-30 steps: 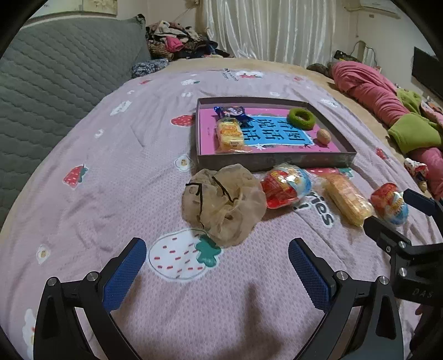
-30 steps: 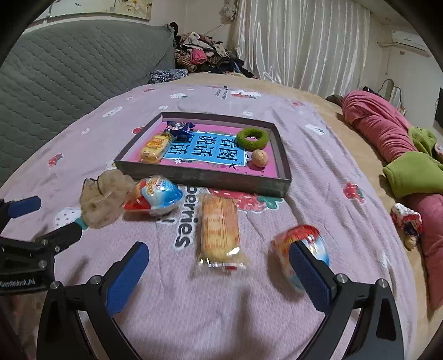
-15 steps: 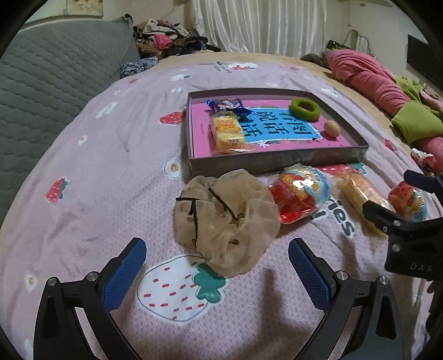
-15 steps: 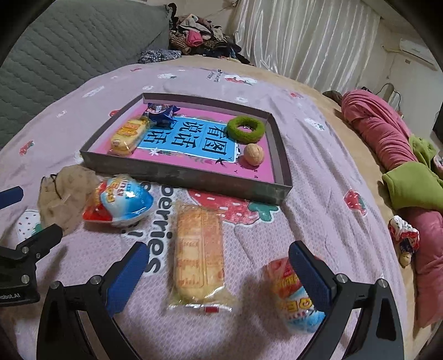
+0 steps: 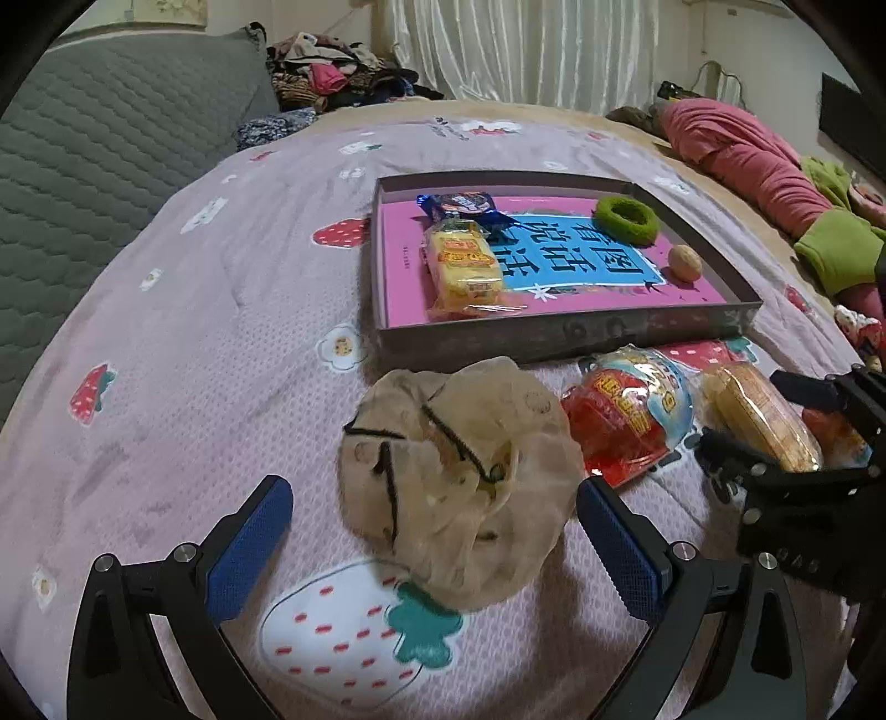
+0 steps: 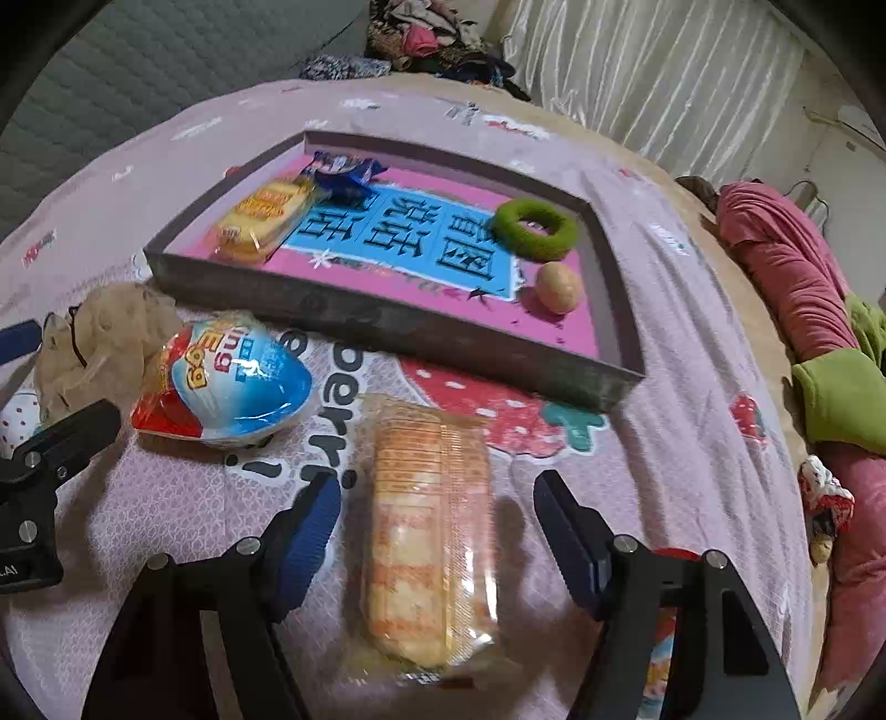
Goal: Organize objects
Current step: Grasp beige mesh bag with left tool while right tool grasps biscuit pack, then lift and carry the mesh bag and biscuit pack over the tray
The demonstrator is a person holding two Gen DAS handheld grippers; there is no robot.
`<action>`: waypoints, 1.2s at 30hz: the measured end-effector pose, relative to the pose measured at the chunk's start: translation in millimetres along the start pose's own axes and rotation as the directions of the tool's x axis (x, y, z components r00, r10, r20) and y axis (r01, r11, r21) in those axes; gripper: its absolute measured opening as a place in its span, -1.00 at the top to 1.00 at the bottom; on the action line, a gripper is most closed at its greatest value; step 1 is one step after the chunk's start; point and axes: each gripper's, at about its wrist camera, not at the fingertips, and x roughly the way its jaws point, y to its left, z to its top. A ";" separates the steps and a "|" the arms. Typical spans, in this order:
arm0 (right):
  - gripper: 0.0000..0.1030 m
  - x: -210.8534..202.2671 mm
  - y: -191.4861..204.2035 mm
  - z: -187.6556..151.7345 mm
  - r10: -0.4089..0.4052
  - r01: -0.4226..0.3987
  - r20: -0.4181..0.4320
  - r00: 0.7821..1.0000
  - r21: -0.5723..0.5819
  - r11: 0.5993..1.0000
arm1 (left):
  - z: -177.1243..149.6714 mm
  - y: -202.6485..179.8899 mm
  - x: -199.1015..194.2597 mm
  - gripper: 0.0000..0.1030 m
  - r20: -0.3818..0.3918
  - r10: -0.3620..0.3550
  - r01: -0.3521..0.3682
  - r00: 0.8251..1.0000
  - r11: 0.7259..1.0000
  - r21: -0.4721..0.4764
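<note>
On a bed with a strawberry-print cover (image 6: 692,387), the right gripper (image 6: 437,531) is closing around a wrapped biscuit pack (image 6: 426,531), pads not yet touching; the left gripper (image 5: 432,531) is hanging wide open over a beige pouch (image 5: 454,476). The slick wrapper may be slipping or crushing. The pack's long axis is pointing towards the box tray (image 6: 387,327)

Room light was dim-ish, warm, overhead; no hard sun through the curtain (image 5: 531,50). Soft shadows sat under my tongs on the bedspread (image 5: 166,343). Glare flared on the blue egg wrapper (image 6: 238,382) and the biscuit pack (image 6: 426,531). Heavy fisheye bend w/ black corners in both views. The right-wrist view was a bit motion-smeared; far clutter was soft.
</note>
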 end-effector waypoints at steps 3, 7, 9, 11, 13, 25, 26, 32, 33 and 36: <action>-0.38 5.8 0.8 0.7 0.014 -0.014 -0.018 1.000 -0.001 1.000 | 0.8 -1.4 8.2 -0.96 -0.008 0.000 0.000 1.000 1.000 0.002; -0.27 9.3 -2.6 4.2 0.063 -0.062 -0.032 0.998 0.018 0.998 | 1.1 0.3 18.4 -0.75 -0.027 -0.003 0.003 1.000 1.000 -0.008; -0.17 11.8 -2.3 6.6 0.084 -0.084 -0.039 0.996 0.015 0.996 | 1.9 2.1 22.0 -0.28 -0.034 -0.015 0.015 0.999 1.000 -0.016; -0.04 12.4 -0.3 8.4 0.100 -0.099 -0.034 0.994 0.018 0.995 | 3.6 2.3 23.7 -0.06 -0.037 -0.011 0.011 0.999 1.000 -0.016; 0.14 11.1 2.2 9.5 0.110 -0.110 -0.025 0.994 0.016 0.994 | 4.5 2.0 22.9 0.21 -0.033 -0.012 0.012 0.999 1.000 -0.011; 0.23 -8.6 1.6 -5.4 0.194 -0.196 0.030 0.980 0.067 0.978 | 1.0 -2.4 14.2 0.77 -0.022 -0.020 0.020 1.000 1.000 -0.012; 0.23 -10.6 2.1 -7.9 0.196 -0.198 0.032 0.980 0.066 0.978 | 0.1 -2.5 12.7 0.79 -0.022 -0.017 0.017 1.000 1.000 -0.014; 0.23 -23.9 4.2 -21.2 0.203 -0.205 0.046 0.978 0.065 0.977 | -8.1 -6.0 -1.1 0.82 -0.015 -0.022 0.022 1.000 1.000 -0.013; 0.23 -27.3 4.7 -23.3 0.204 -0.207 0.054 0.978 0.064 0.976 | -10.0 -7.1 -3.1 0.82 -0.018 -0.025 0.025 1.000 1.000 -0.012; 0.23 -38.0 4.8 -31.3 0.205 -0.210 0.067 0.976 0.075 0.975 | -18.1 -10.2 -15.4 0.82 -0.009 -0.028 0.028 1.000 1.000 -0.014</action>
